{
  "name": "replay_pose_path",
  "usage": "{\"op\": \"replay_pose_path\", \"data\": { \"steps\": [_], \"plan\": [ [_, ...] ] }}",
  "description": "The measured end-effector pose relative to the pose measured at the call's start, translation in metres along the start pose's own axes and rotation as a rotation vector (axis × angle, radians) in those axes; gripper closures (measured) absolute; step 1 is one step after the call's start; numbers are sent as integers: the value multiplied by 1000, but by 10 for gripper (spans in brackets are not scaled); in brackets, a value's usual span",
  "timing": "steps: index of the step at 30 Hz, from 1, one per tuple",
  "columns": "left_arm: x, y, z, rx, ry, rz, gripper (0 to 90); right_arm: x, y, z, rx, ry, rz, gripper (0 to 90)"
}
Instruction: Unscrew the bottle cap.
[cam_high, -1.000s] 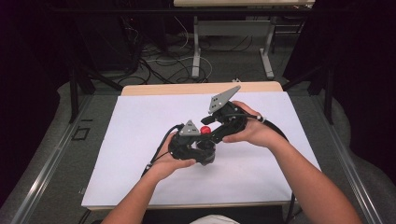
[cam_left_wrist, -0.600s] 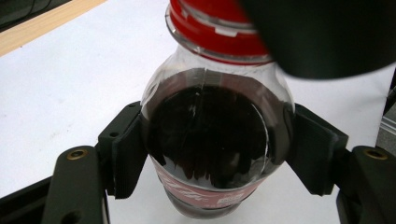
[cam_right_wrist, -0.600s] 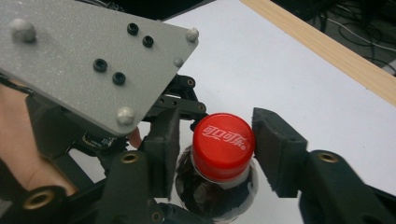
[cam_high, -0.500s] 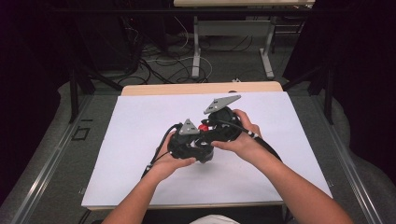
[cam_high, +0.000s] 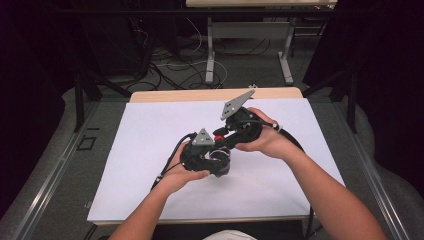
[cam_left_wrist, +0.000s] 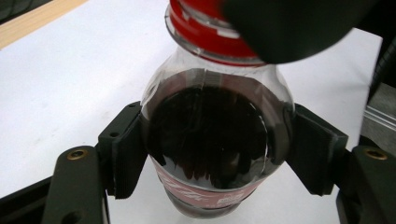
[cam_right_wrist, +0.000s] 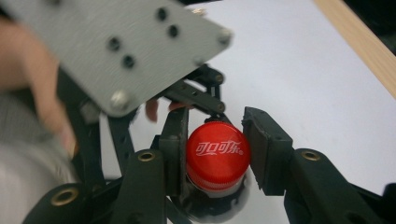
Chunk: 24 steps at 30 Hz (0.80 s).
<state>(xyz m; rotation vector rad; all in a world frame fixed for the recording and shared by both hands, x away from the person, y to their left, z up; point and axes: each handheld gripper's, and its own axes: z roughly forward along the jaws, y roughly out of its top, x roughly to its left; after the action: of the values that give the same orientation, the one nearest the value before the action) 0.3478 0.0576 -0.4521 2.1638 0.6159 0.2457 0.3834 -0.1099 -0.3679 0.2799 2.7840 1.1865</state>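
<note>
A small cola bottle (cam_left_wrist: 210, 140) with dark drink and a red cap (cam_right_wrist: 218, 151) is held up over the white table sheet (cam_high: 150, 150). My left gripper (cam_left_wrist: 218, 150) is shut on the bottle's body, one pad on each side. My right gripper (cam_right_wrist: 215, 156) comes at the bottle's top from the right; its jaws have just been closing and now press on the red cap between them. In the high view the two grippers meet at the cap (cam_high: 218, 134), with the left gripper (cam_high: 219, 159) below and the right gripper (cam_high: 223, 135) behind it.
The left gripper's grey plate (cam_right_wrist: 116, 51) is close in front of the right gripper's camera. A wooden table edge (cam_high: 175, 95) runs along the far side. Beyond it are table legs and cables (cam_high: 200, 65) on the floor.
The right hand has come down and left to the bottle's top, and its jaws have closed round the red cap. The left hand has kept still with the bottle.
</note>
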Motion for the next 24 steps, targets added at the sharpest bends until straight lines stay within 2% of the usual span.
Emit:
{"op": "replay_pose_path", "data": {
  "steps": [1, 3, 5, 7, 8, 9, 10, 11, 13, 15, 16, 17, 18, 20, 22, 23, 24],
  "plan": [
    [-1, 0, 0, 5, -2, 5, 299, -1, 0, -1, 8, 28, -44, 617],
    [-1, 1, -1, -3, 1, -2, 299, -4, 0, -2, 6, 65, -80, 613],
    [0, 2, -4, 13, -12, -16, 299, -3, -1, -3, -14, 35, -49, 583],
    [1, 1, -5, 7, 2, -23, 299, 2, -2, -6, -45, -2, -32, 525],
    [3, 2, -4, -2, 14, -17, 299, 8, -2, -7, -61, -64, 25, 441],
    [3, 1, -5, -2, 19, -20, 299, 10, -3, -7, -75, -86, 45, 434],
    [4, 1, -5, -2, 26, -13, 299, 10, -3, -7, -75, -86, 45, 434],
    [3, 1, -4, -18, 33, -33, 299, 13, -4, -6, -97, -111, 77, 433],
    [3, 1, -4, -19, 41, -38, 299, 18, -7, -3, -124, -162, 118, 438],
    [4, 1, -4, -11, 38, -35, 299, 23, -9, -3, -125, -199, 146, 461],
    [4, 1, -5, -10, 45, -33, 299, 24, -10, -2, -138, -201, 138, 463],
    [4, 1, -5, -13, 47, -33, 299, 27, -11, -1, -150, -207, 151, 474],
    [4, 1, -4, -21, 49, -45, 299, 29, -11, 0, -142, -209, 157, 473],
    [4, 1, -4, -21, 46, -44, 299, 31, -10, 1, -145, -232, 137, 483],
    [3, 2, -6, -12, 30, -46, 299, 32, -10, 2, -154, -236, 143, 494],
    [2, 1, -4, -27, 40, -48, 299, 32, -10, 3, -156, -238, 136, 507],
    [2, 1, -5, -20, 38, -40, 299, 32, -10, 3, -150, -235, 132, 513]
  ]
}}
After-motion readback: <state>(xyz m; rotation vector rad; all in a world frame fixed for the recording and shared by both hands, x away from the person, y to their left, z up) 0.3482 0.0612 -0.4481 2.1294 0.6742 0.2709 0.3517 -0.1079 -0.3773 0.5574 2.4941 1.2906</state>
